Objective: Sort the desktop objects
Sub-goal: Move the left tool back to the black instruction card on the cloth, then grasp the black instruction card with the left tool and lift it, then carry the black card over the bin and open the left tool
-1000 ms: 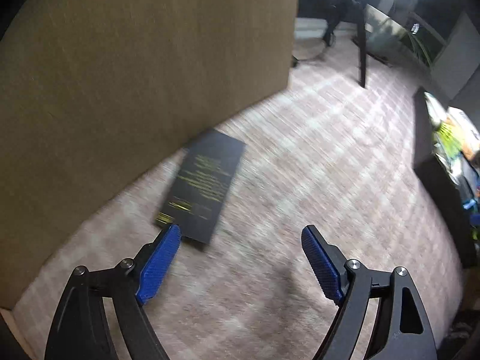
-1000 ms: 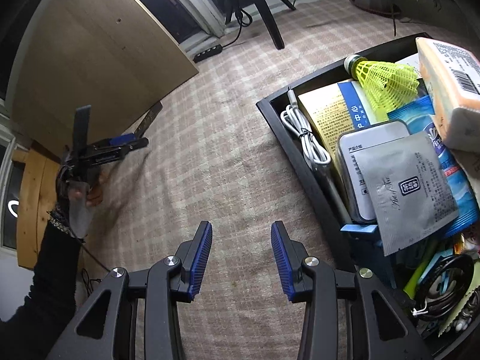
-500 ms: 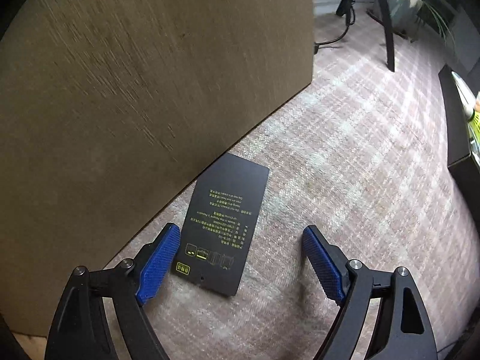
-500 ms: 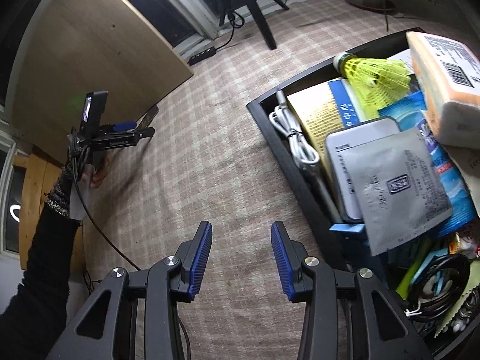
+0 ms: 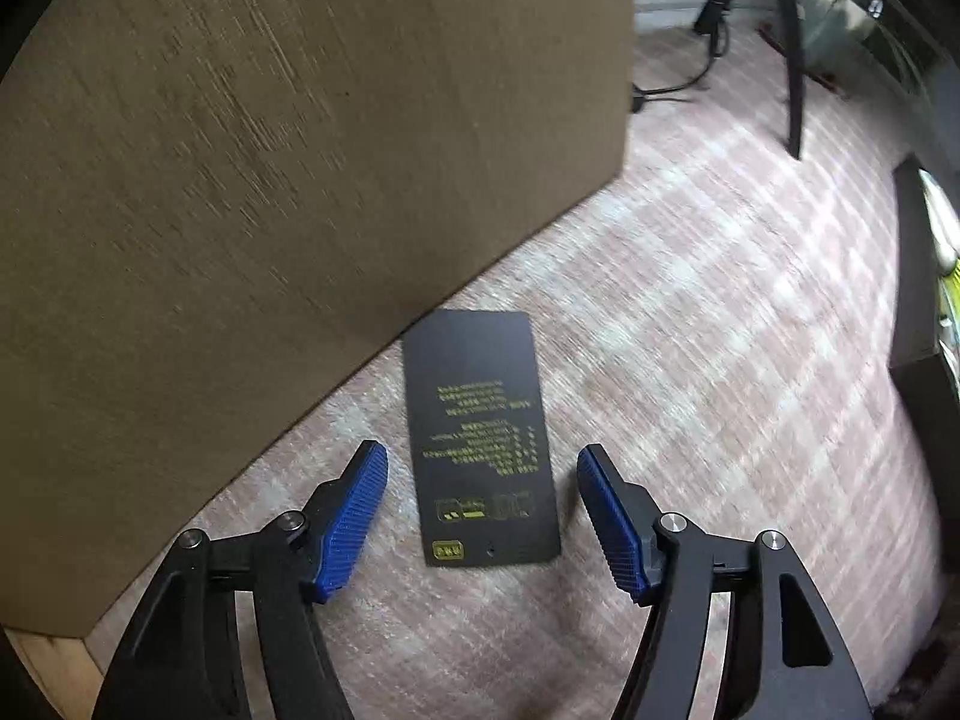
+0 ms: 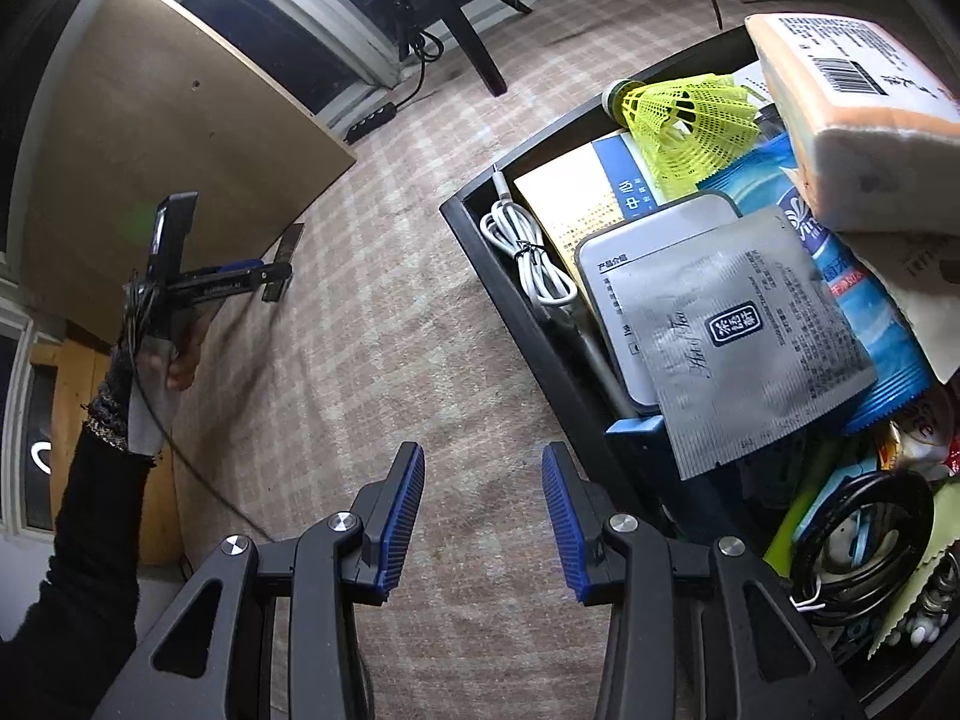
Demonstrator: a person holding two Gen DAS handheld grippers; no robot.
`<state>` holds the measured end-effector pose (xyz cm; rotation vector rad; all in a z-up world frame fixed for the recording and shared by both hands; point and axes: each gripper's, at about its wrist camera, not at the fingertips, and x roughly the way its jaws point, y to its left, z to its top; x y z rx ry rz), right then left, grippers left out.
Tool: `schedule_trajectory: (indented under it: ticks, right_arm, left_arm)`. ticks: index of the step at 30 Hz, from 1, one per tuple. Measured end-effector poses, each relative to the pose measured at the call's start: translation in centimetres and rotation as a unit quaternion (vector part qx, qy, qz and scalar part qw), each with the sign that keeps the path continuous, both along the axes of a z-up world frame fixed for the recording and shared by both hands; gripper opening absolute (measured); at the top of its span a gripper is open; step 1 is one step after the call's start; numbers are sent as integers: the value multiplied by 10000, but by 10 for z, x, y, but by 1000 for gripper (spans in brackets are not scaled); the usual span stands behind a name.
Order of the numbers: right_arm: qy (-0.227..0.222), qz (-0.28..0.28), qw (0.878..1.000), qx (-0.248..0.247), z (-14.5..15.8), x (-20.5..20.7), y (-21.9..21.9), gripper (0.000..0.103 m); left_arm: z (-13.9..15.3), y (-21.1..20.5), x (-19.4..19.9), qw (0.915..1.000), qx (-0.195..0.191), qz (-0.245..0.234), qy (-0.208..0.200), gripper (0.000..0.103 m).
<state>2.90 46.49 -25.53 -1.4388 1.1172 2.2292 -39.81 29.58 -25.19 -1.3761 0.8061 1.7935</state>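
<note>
- The left claw [image 5: 483, 510] points down at a flat black card [image 5: 480, 438] with yellow print that lies on the checked cloth [image 5: 720, 360] of the table.
- The black card sits right between the two blue pads [image 5: 354, 516], a little in front of the tips.
- The card's long side runs straight away from the left claw, in line with the way the claw points, so the pads face its two long edges.
- The jaws of the left claw are closing, and the card is between them, but the pads do not touch it yet; there is cloth showing on each side.
- The far end of the card lies just beside the bottom edge of a big brown board [image 5: 270, 180] that stands on the left, so there is little room past it.
- The card is very thin and flat on the cloth, so it looks hard to pinch; the pads may slide over it.
- The right claw [image 6: 483, 516] is part way open with nothing in it, over bare cloth.
- The black tray [image 6: 540, 348] full of things, such as a white cable [image 6: 528, 258], a yellow shuttlecock [image 6: 684, 114] and a silver packet [image 6: 738, 336], is just to the right of the right claw.
- The left claw is much nearer the card; the right claw is well apart from it and nearer the tray.
- The card probably has to go across to that tray.
</note>
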Motion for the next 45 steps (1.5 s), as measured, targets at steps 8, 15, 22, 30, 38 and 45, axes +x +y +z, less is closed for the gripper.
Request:
schedule_trajectory:
  ticks: [8,15,22,30,38,45]
  right_arm:
    - [89,-80,9999,12,6,11,-1,37]
    - [181,-196,9996,3,10,29,2,37]
    - [239,-240,9994,29,14,45,5,37]
    - [298,-420,9986,120,22,71,7,37]
    - [318,-703,9970,93,24,100,8,37]
    - [392,-826,9958,80,27,112,8,37]
  left_arm:
    - [-5,26,0,9993,-218,100,-297,69]
    - [0,28,20,9991,-189,237,-300,43]
    - [5,35,50,9994,-179,133,-252,33]
    - [15,51,43,9986,-338,395,-81,70]
    - [6,69,35,9955,-504,600,-542,71]
    - [16,71,59,9961,-436,594,-490,52]
